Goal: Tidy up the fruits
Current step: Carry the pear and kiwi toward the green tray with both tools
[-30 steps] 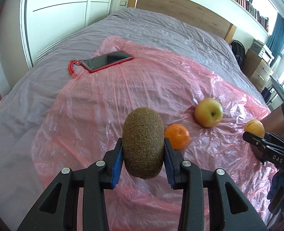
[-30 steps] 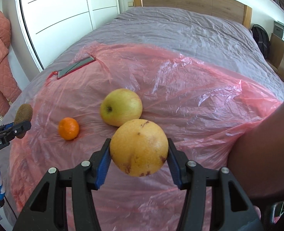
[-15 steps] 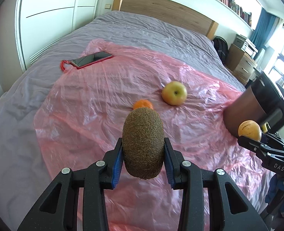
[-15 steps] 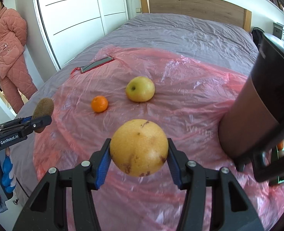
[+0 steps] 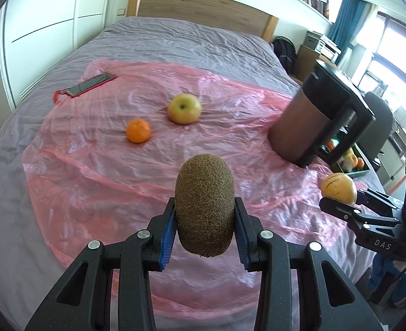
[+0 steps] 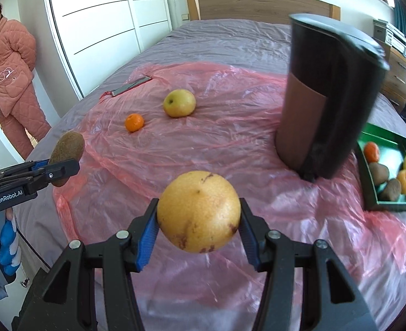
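Note:
My left gripper (image 5: 204,222) is shut on a fuzzy brown kiwi (image 5: 204,204), held above the pink plastic sheet (image 5: 92,171). In the right wrist view the same kiwi (image 6: 66,151) shows at the left. My right gripper (image 6: 198,222) is shut on a yellow speckled pear (image 6: 198,211), which also shows in the left wrist view as the pear (image 5: 338,188) at the right. On the sheet lie a yellow-green apple (image 5: 184,108) and a small tangerine (image 5: 138,130). A green tray (image 6: 368,176) holding several fruits sits at the right edge of the bed.
A tall brown and black container (image 6: 321,96) stands on the sheet between the loose fruit and the tray. A phone in a red case (image 5: 88,85) lies at the sheet's far left. A person in pink quilted clothes (image 6: 8,63) stands by the white wardrobe.
Both grippers have pulled back and swung right with their fruit. The apple and tangerine look farther off, and the container and green tray have come into view.

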